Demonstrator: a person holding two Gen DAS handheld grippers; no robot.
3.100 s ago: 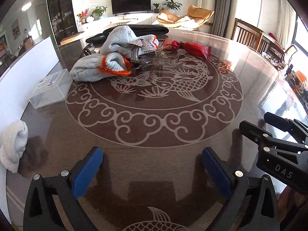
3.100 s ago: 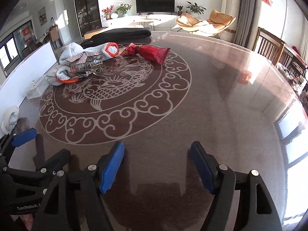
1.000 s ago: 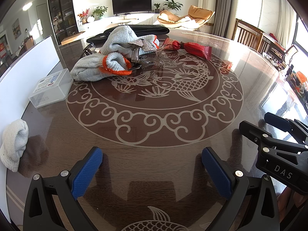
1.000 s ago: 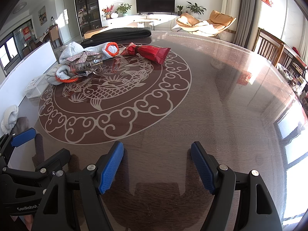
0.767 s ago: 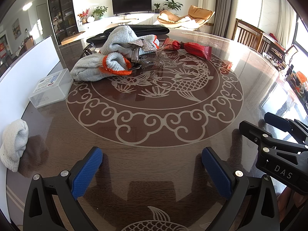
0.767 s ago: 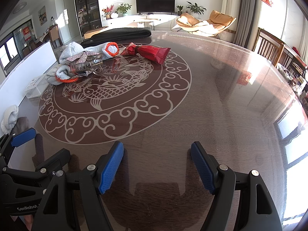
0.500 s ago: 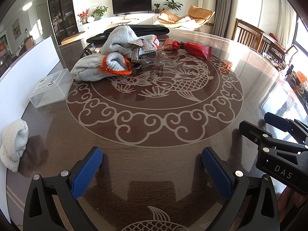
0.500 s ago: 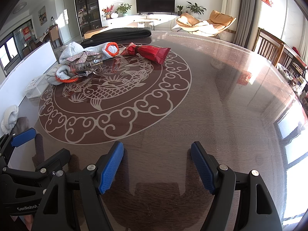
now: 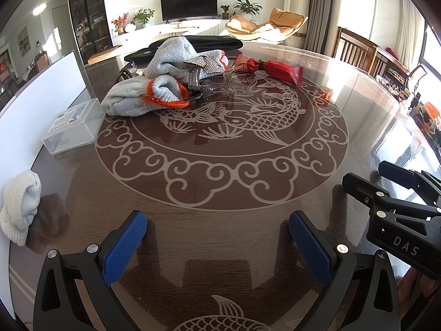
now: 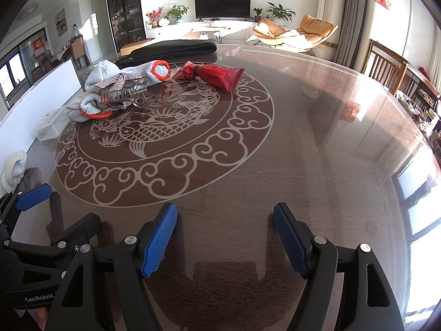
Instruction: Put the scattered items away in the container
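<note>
Round glossy surface (image 9: 220, 229) with carp inlay. Both left tongs (image 9: 217, 244) and right tongs (image 10: 224, 238) spread, empty, low at the near edge. Far side: grey gloves (image 9: 154, 93), hair clip (image 10: 121, 89), red snack packet (image 10: 217, 75). Clear plastic box (image 9: 73, 129) sits at left, apart from them.

I see a sunlit living room beyond a round dark wooden table (image 9: 220, 234) with a carp inlay: a black flat television (image 10: 222, 1) against the white back wall, tan lounge chairs (image 10: 295, 34), grey curtains (image 10: 350, 19), potted plants (image 10: 277, 9).
</note>
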